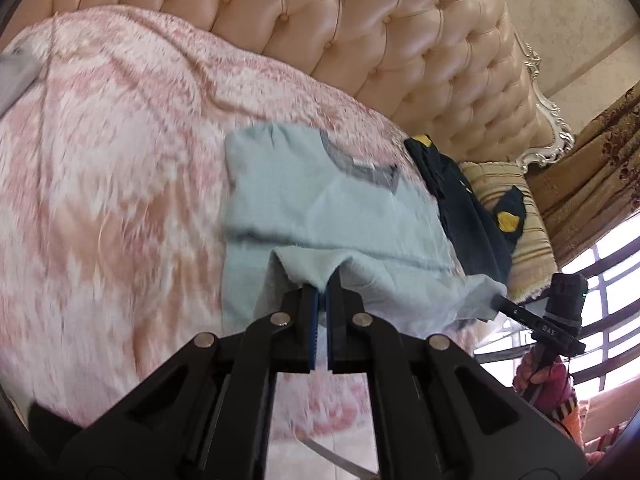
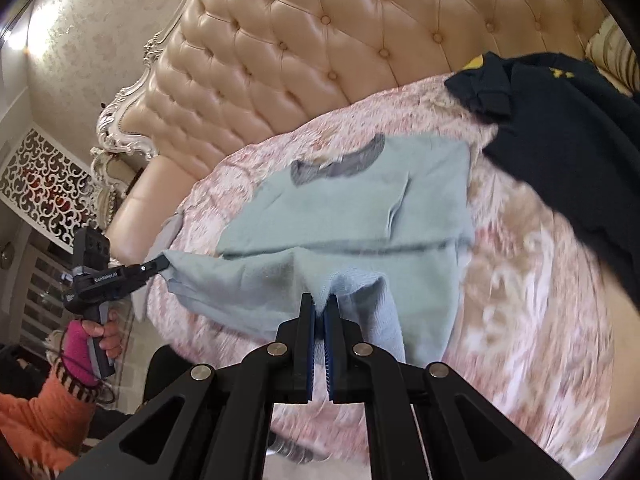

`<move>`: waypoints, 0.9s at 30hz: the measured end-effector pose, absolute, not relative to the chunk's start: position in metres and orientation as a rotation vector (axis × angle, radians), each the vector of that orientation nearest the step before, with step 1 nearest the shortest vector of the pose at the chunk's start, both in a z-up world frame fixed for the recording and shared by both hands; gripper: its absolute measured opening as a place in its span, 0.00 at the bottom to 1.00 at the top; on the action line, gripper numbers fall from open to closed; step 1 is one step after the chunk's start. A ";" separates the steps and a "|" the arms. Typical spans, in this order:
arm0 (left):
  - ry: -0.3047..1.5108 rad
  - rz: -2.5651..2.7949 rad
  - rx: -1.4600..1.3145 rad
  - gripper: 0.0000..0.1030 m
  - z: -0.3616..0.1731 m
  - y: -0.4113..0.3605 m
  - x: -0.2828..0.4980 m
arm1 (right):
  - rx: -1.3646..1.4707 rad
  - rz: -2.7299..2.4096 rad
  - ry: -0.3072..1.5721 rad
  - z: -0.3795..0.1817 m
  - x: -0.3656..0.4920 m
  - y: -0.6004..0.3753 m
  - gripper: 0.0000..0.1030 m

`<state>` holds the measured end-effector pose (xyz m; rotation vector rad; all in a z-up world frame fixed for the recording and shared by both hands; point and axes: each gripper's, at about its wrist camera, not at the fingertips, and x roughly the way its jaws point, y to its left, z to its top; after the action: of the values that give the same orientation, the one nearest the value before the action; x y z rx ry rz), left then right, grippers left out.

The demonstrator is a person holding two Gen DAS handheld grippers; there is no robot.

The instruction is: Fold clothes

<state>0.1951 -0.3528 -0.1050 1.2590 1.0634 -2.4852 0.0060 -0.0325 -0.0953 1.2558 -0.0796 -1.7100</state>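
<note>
A light blue T-shirt (image 1: 320, 200) with a grey collar lies on the pink fuzzy blanket (image 1: 100, 200), collar toward the headboard. Its near hem is lifted off the bed. My left gripper (image 1: 322, 286) is shut on one corner of that hem. My right gripper (image 1: 498, 300), held by a hand in a pink sleeve, pinches the other corner. In the right wrist view the right gripper (image 2: 320, 300) is shut on the T-shirt (image 2: 360, 200), and the left gripper (image 2: 158, 264) grips the far corner at the left. The hem hangs stretched between the two grippers.
A dark navy garment (image 1: 472, 208) with yellow patches lies right of the shirt, also the dark navy garment (image 2: 560, 140). A striped pillow (image 1: 520, 236) sits behind it. The tufted headboard (image 1: 360, 40) bounds the bed. A grey cloth (image 1: 16, 76) lies far left. A window (image 1: 612, 272) is at right.
</note>
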 end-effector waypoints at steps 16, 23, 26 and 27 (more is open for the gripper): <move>1.062 -2.425 1.210 0.03 -0.103 -0.394 0.138 | 1.260 -1.776 -0.124 -0.105 -0.062 -0.072 0.04; 1.054 -2.329 1.284 0.04 -0.142 -0.402 0.119 | 1.354 -1.783 -0.076 -0.138 -0.079 -0.095 0.05; 1.056 -2.295 1.302 0.04 -0.158 -0.404 0.115 | 1.390 -1.794 -0.085 -0.155 -0.086 -0.097 0.09; 1.063 -2.294 1.303 0.05 -0.160 -0.405 0.115 | 1.401 -1.795 -0.098 -0.158 -0.089 -0.095 0.10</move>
<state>0.1154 -0.4051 -0.1600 1.3030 1.0630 -2.2939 -0.0888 -0.0953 -0.1576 1.4013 -0.0984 -1.7946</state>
